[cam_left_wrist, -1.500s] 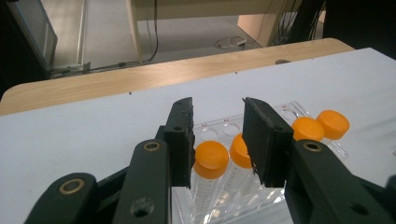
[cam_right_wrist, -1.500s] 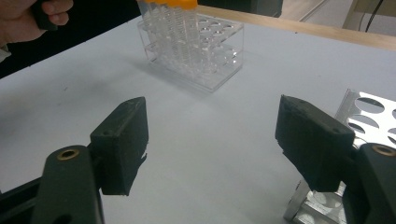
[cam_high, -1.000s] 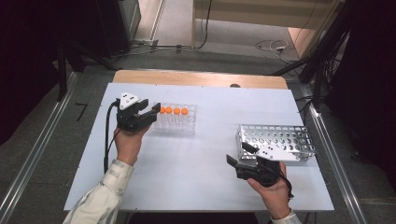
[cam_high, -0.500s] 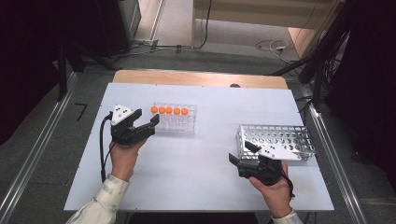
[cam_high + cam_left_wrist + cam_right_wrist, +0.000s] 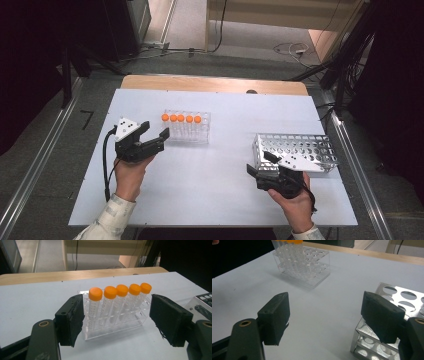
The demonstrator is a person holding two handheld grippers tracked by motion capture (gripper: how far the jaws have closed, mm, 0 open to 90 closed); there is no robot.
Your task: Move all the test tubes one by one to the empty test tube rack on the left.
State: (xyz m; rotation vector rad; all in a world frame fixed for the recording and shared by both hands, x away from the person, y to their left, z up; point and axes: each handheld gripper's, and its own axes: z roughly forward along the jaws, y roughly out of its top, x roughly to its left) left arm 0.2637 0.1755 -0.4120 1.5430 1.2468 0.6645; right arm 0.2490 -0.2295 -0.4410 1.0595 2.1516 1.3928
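The left gripper (image 5: 154,134) has drawn back toward the near left over the last second; a moment ago it sat right against the left end of the clear rack (image 5: 187,129), and now it stands just beside it, jaws spread wide and holding nothing. In the left gripper view the five orange-capped tubes (image 5: 117,303) stand upright in a single row in that rack, framed between the two black jaws, so it looks to me like the person is lining up for a pick rather than leaving.

The right gripper (image 5: 260,165) has barely shifted. It rests near the right, jaws parted and empty, touching or nearly touching the near left corner of the metal rack (image 5: 300,149), whose holes all look vacant.

The white table (image 5: 220,185) has a broad bare stretch between the two racks, plenty of room to carry a tube across. The metal rack sits close to the table's right edge, and both hands work near the front edge.
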